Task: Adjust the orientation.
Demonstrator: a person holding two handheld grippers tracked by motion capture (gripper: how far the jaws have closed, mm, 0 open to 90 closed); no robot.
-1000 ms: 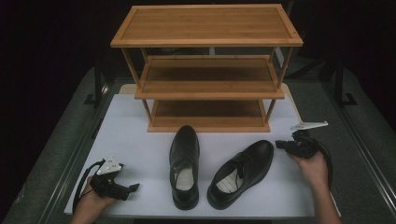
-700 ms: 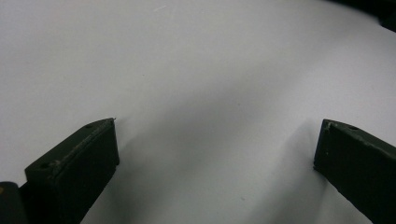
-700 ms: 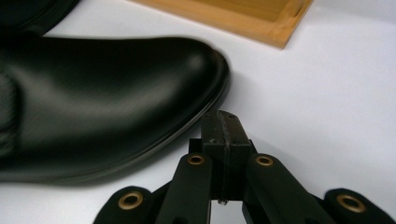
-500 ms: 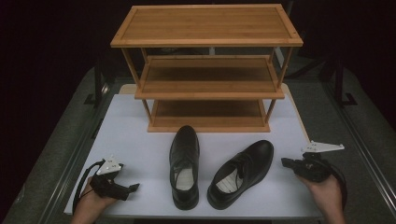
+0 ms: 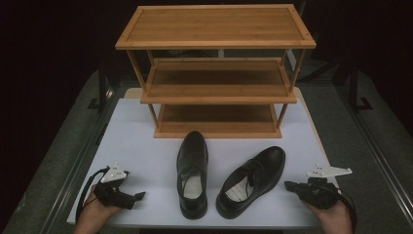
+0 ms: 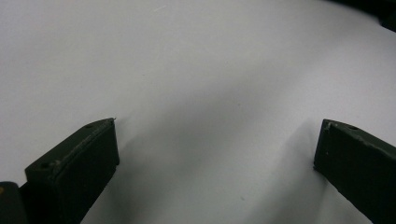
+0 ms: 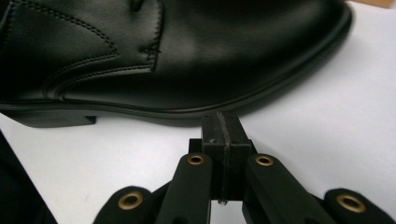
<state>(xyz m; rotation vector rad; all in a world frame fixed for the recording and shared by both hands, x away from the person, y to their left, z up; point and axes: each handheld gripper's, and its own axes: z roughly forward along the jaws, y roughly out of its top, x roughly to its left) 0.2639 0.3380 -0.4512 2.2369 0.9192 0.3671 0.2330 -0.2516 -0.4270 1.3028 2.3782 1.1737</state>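
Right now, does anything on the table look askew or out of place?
The right shoe lies skewed, its toe angled toward the right, while the left shoe points straight at the wooden rack. Nothing looks spilled or damaged.

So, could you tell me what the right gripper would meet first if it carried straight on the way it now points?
Most likely the side of the black leather lace-up shoe on the right: the right gripper, jaws shut, aims at its sole edge, with bare white table between, though depth is unclear.
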